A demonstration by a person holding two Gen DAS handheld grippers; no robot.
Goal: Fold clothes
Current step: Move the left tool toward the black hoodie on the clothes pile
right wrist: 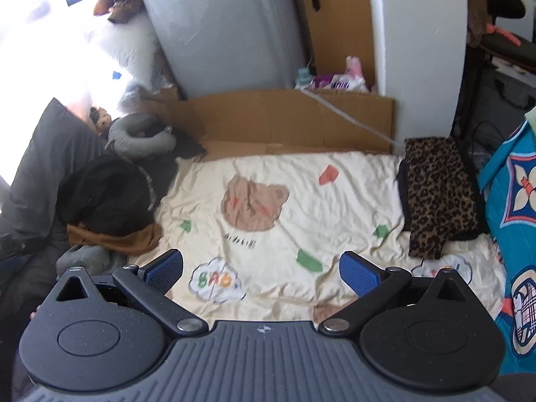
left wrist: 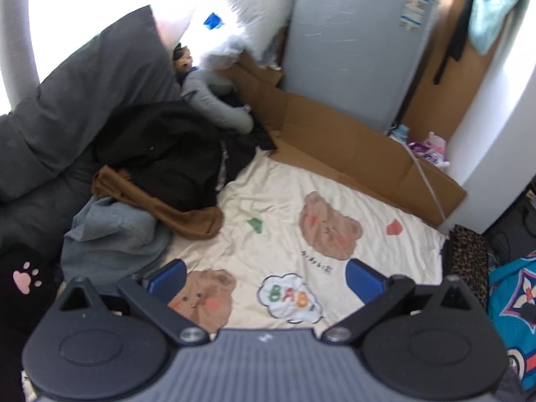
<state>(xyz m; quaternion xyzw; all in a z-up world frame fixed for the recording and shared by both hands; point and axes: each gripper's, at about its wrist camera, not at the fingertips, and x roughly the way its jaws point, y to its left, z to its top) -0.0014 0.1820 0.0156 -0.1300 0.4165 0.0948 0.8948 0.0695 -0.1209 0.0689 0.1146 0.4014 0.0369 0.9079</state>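
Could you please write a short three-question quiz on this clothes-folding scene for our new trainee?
1. True or false: the left gripper is holding a garment.
2. Which garment lies folded at the sheet's right edge: A) leopard-print garment, B) brown garment, C) black jacket?
3. Fill in: the unfolded pile sits on the sheet's ___ side.

Key: 1 false; 2 A; 3 left.

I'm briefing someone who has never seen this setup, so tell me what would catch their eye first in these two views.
First, the cream bear-print sheet filling the middle, with both the left gripper and the right gripper open and empty above it. Next, the heap of unfolded clothes at the sheet's left edge, black on top of brown and grey-blue. Then the folded leopard-print garment lying alone at the right edge.
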